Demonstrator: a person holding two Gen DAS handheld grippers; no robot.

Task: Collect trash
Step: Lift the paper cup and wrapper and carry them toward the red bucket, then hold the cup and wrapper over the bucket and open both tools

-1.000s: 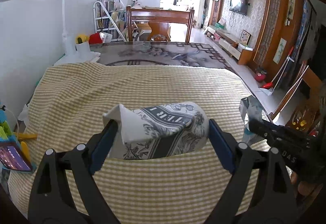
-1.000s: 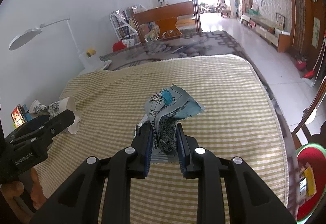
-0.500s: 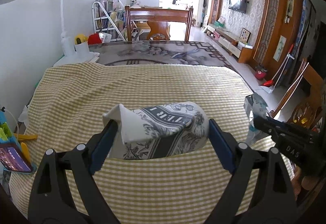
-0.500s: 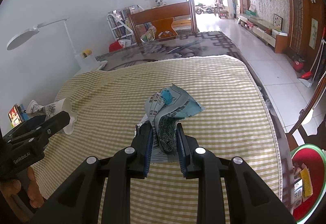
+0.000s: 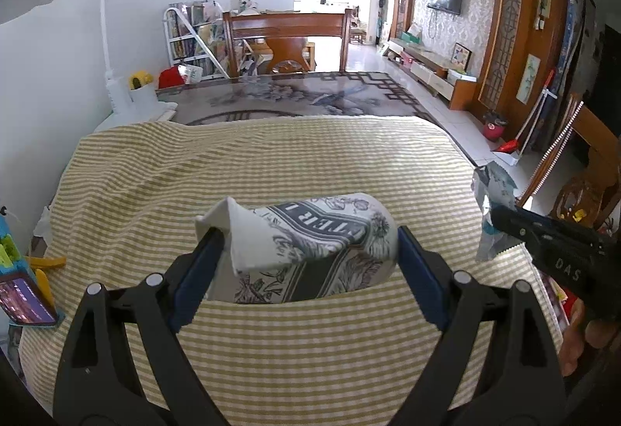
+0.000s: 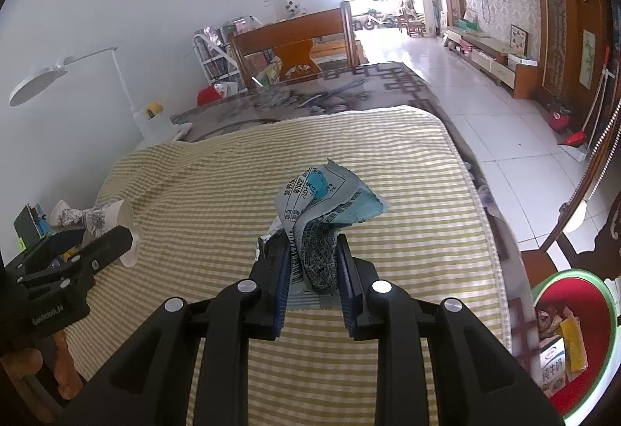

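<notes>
My left gripper (image 5: 304, 251) is shut on a crushed white paper cup (image 5: 306, 239) with grey print, held sideways above the yellow striped tablecloth (image 5: 271, 162). My right gripper (image 6: 313, 263) is shut on a crumpled blue and grey wrapper (image 6: 326, 208), held above the cloth near its right side. The wrapper (image 5: 491, 201) and right gripper also show at the right edge of the left wrist view. The cup (image 6: 101, 220) and left gripper show at the left of the right wrist view.
A red bin with a green rim (image 6: 605, 294) holding trash stands on the floor at the lower right. A white desk lamp (image 5: 104, 49) stands at the table's far left. A phone on a stand (image 5: 23, 302) sits at the near left. A wooden chair (image 5: 287, 38) stands beyond the table.
Both grippers keep their hold. The right gripper with the wrapper has shifted a little to the right, bringing more of the red bin into its view. The left gripper has barely moved.
</notes>
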